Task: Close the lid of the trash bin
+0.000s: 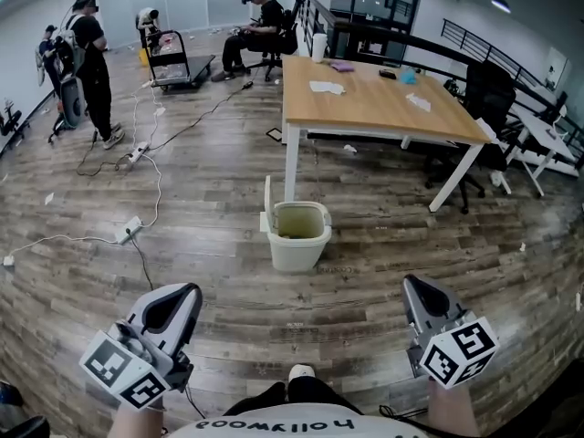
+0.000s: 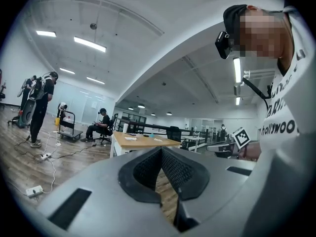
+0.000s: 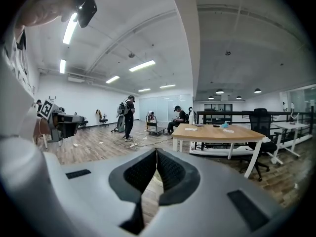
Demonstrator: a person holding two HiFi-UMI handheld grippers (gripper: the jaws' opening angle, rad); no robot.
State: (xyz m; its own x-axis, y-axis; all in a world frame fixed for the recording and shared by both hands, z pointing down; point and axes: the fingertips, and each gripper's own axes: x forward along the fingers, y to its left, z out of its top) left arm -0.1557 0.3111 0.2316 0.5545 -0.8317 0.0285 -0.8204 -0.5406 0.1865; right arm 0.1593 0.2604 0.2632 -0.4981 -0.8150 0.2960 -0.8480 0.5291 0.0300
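Floor point(image 1: 219, 176): wood planks.
Bin: trash bin point(image 1: 297, 241) ctr frame, lid point(image 1: 267, 201) upright on its left.
Tongs: left gripper point(image 1: 182, 292) & right gripper point(image 1: 412, 284) clenched, empty.
Tip: get close, push lid over gently.

Floor point(image 1: 219, 272): grey-brown wood planks. A pale trash bin point(image 1: 297, 237) is set on it just near of the bench's near-left leg, with the lid point(image 1: 267, 206) raised upright at its left side. A white power strip point(image 1: 130, 229) is noted to the left of the bin, and a second one point(image 1: 139, 153) farther off. A small dark flat item point(image 1: 274, 134) lies by the bench's left edge. A paper scrap point(image 1: 350, 149) is seen under the bench.

Bench point(image 1: 365, 108): wooden top, white legs. Loose paper point(image 1: 326, 87) is recorded on the left part, another sheet point(image 1: 419, 101) to the right, and a purple item point(image 1: 341, 66) toward the far edge.
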